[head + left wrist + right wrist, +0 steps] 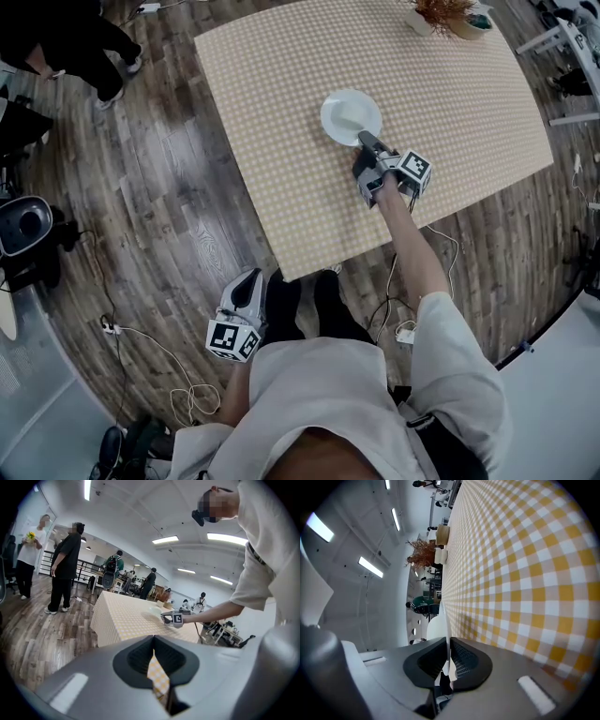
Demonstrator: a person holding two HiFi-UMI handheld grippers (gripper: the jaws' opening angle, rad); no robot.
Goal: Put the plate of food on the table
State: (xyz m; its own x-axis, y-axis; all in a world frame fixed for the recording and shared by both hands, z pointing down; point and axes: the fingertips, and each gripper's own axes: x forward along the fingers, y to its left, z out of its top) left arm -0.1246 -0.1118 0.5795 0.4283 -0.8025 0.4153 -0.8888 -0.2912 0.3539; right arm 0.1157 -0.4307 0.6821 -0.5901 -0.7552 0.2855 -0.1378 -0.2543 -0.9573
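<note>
White plate, yellow-white checked tablecloth, brown wood-grain floor, probably reddish dried plant

All 3 views share the table — head view from above, right gripper view skimming close.

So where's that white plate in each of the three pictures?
Head view: the plate is upper centre, over the table, with the right gripper at its near rim.
Left gripper view: the plate is small and far off, mid-frame, just left of that gripper.
Right gripper view: the plate is edge-on, low centre, its rim clamped between the jaws.
Shared landmark: the yellow-checked tablecloth.
</note>
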